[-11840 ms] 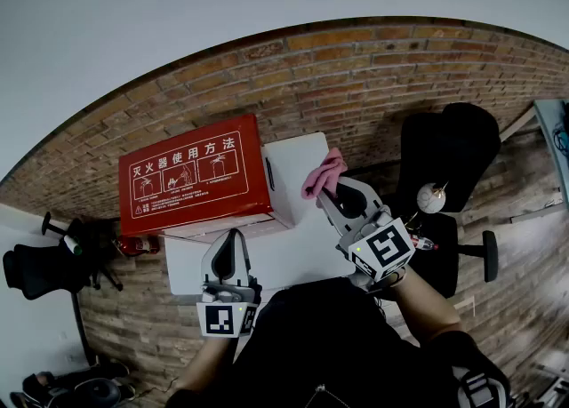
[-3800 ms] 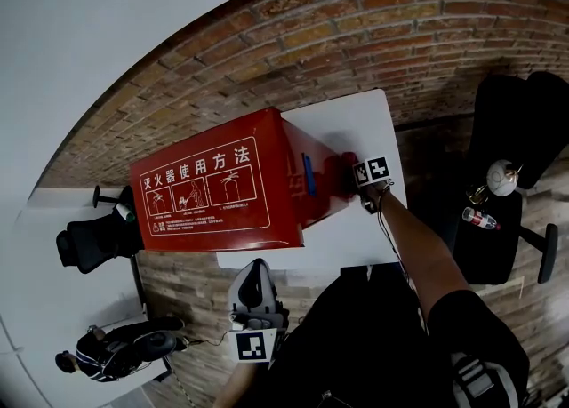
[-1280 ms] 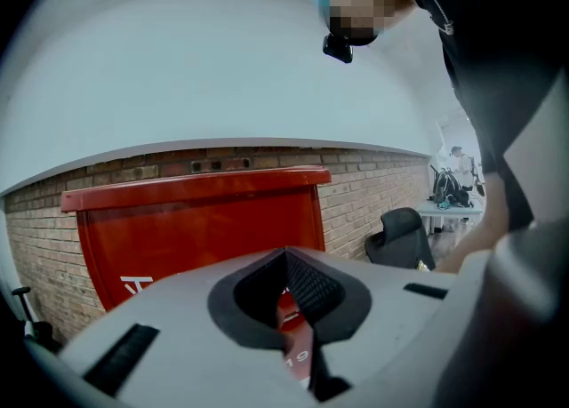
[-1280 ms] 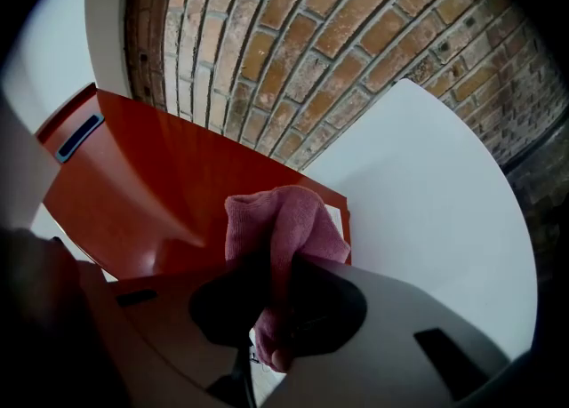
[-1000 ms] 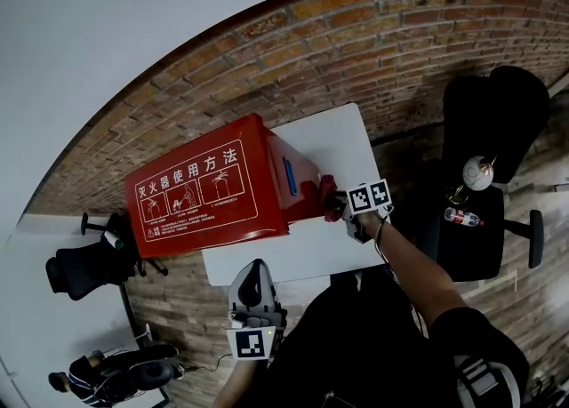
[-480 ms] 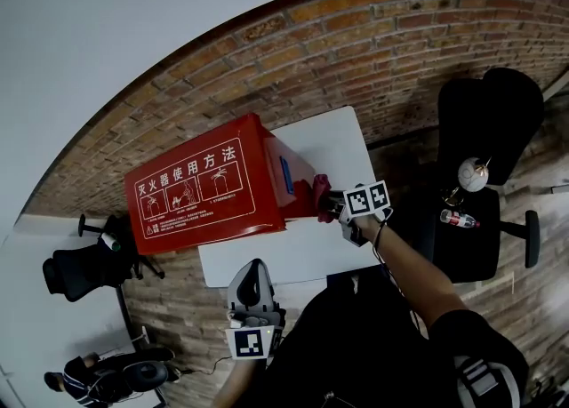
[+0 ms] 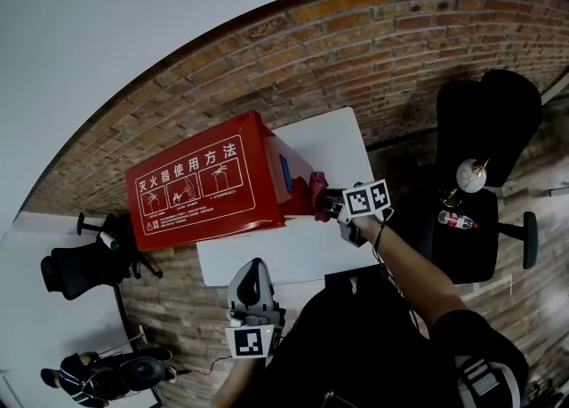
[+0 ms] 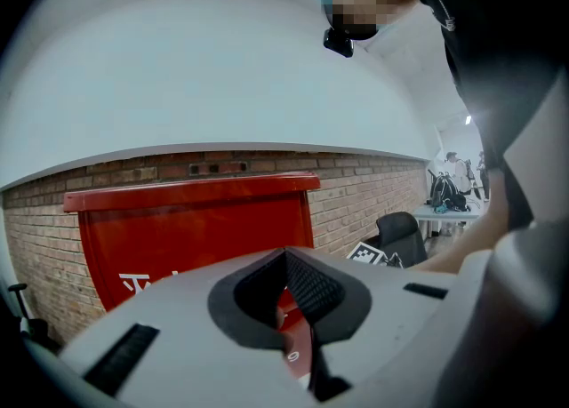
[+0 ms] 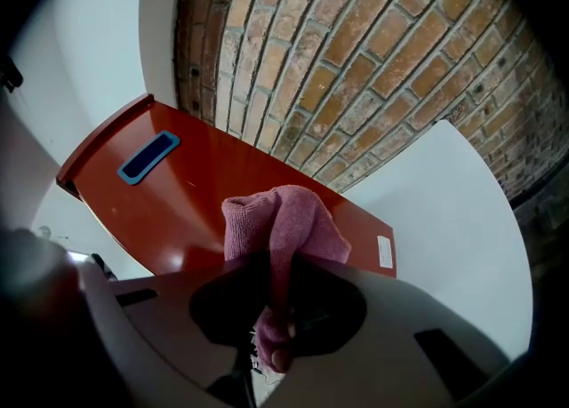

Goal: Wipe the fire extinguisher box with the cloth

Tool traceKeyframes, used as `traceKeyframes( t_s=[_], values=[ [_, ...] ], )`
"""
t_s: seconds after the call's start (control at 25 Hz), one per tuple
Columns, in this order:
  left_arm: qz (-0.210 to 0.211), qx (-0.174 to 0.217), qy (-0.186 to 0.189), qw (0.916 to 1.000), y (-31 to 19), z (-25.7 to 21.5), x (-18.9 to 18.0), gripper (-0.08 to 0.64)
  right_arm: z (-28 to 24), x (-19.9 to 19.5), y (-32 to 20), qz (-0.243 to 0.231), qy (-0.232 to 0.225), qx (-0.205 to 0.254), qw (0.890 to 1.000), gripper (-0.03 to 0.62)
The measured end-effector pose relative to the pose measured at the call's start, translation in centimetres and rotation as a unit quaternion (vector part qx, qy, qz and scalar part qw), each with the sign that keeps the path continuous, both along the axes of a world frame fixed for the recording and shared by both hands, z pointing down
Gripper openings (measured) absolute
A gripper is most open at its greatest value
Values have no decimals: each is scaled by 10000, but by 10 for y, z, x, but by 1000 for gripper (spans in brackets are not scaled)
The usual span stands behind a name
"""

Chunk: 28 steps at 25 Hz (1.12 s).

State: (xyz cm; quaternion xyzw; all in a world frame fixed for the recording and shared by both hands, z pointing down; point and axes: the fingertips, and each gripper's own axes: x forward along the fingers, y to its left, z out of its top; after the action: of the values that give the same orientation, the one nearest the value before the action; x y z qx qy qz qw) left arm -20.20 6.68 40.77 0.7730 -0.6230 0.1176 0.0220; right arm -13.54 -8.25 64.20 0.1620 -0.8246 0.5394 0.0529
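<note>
Since the picture nearly four seconds back, the right gripper has brought the cloth lower down the end face of the fire extinguisher box. Over the last half second it has hardly shifted.

From the head view, the red box stands on the white table against the brick wall, its printed face turned upward. The pink cloth is bunched against the end face, just beside the blue handle recess. The left gripper hangs near the person's body, well apart from the box.

In the left gripper view, the left gripper has its fingers together with nothing between them, and the box stands ahead.

In the right gripper view, the right gripper has its fingers clamped on the cloth, whose free fold appears to lie against the glossy red end face above the table.

I judge that the wiping stroke on the end face is under way. Next comes another pass over unwiped red, perhaps up toward the recess, keeping the cloth pressed flat while the grip stays firm.
</note>
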Motion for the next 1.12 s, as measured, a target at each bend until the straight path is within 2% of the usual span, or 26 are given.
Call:
traceKeyframes(
  t_s=[0.4, 1.12],
  values=[
    [8, 31, 5, 10000, -1, -3, 0, 49, -31, 1, 0, 44, -292, 43, 9996, 61],
    [76, 106, 60, 9999, 7, -7, 2, 49, -112, 2, 10, 138, -954, 423, 9944, 61]
  ],
)
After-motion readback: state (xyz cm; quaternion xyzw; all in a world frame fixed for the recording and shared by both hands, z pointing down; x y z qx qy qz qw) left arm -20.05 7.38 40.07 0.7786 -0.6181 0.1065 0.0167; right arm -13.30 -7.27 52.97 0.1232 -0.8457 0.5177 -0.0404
